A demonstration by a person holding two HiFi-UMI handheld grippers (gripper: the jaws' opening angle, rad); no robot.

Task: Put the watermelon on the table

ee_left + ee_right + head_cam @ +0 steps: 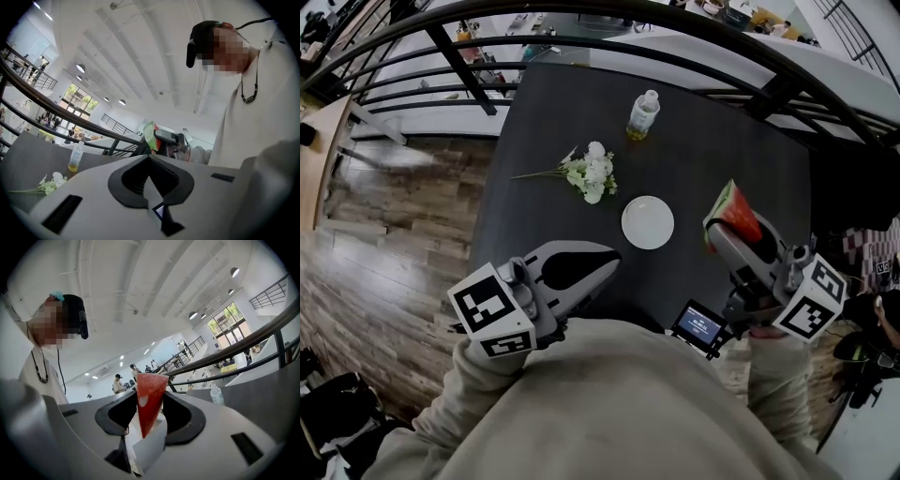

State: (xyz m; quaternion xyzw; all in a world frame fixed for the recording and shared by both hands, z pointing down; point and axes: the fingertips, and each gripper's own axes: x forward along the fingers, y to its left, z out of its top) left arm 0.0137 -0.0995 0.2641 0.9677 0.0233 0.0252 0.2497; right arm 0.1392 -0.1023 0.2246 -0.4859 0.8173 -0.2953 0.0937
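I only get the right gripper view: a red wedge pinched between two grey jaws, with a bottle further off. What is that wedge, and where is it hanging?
Observer: The head view shows a green rind along one edge. It is a watermelon slice, clamped in the right gripper over the right part of the dark table.
Operator: Is anything near it?
Observer: A bare white plate lies on the table just left of the slice.
Operator: And the other gripper?
Observer: The left gripper has its jaws together with nothing between them.
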